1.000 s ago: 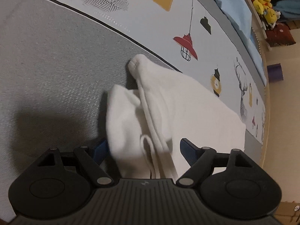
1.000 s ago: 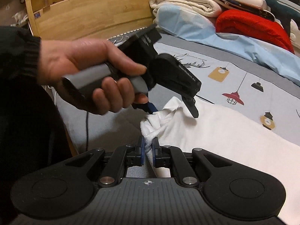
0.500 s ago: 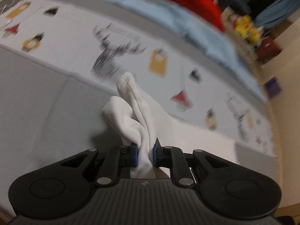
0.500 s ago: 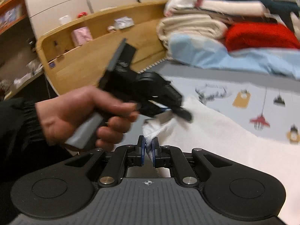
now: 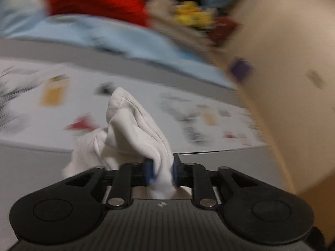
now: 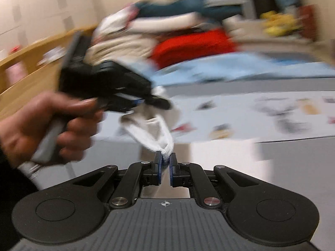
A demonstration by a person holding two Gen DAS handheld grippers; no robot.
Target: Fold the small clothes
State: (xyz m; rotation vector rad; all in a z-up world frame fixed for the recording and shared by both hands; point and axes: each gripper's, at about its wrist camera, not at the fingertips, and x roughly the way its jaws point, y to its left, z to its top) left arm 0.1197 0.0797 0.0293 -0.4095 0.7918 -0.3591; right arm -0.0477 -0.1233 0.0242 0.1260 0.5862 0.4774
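White garment (image 5: 134, 129), seemingly in both tools

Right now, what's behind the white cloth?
Behind the white cloth lies the printed bedsheet, farther back a blue blanket and something red. The sheet directly behind the cloth is covered.

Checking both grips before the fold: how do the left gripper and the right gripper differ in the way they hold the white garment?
The left gripper has a thick bunch of the white garment between its pads, with jaws set apart and opening; the right gripper pinches only a thin edge, with jaws nearly closed. Cloth bulges past the left gripper's fingers, while at the right gripper it narrows to a point. Both hold the same garment.
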